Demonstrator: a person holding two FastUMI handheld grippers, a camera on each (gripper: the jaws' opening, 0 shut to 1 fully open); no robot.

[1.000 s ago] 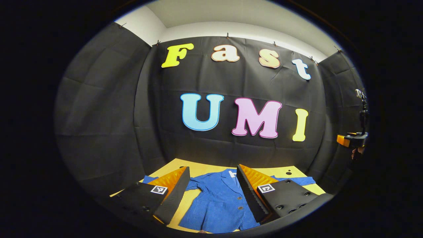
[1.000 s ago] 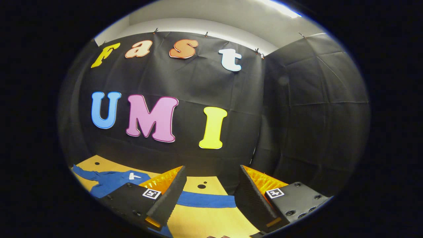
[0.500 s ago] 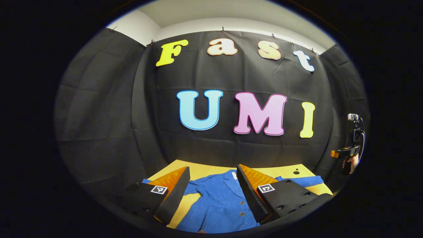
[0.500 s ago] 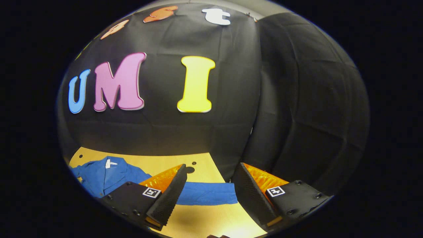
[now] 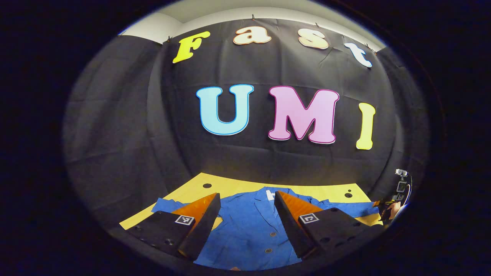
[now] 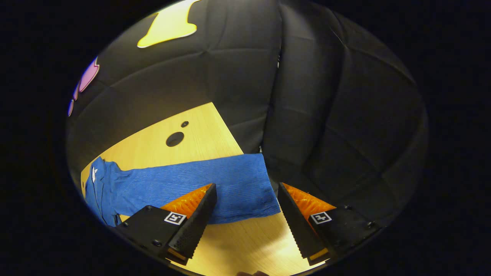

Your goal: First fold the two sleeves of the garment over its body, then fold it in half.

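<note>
A blue buttoned garment (image 5: 249, 230) lies flat on the yellow wooden table (image 5: 238, 188), collar toward the wall and both sleeves spread outward. My left gripper (image 5: 245, 209) hovers open above the garment's chest, nothing between its fingers. In the right gripper view, one blue sleeve (image 6: 199, 184) stretches across the table (image 6: 207, 138) with its cuff (image 6: 261, 191) near the table's right edge. My right gripper (image 6: 245, 199) stands open just above that cuff end, holding nothing. Far off at the right of the left gripper view, the right gripper (image 5: 389, 205) appears small, held in a hand.
Black cloth walls stand close behind and beside the table. The tabletop has small dark holes (image 6: 175, 139) near its back edge. The sleeve's cuff reaches almost to the table's side edge against the cloth (image 6: 307, 126).
My right gripper has tilted down and moved toward the sleeve's cuff, which now looms larger between its fingers. My left gripper has lowered slightly over the garment's body. Both stay open.
</note>
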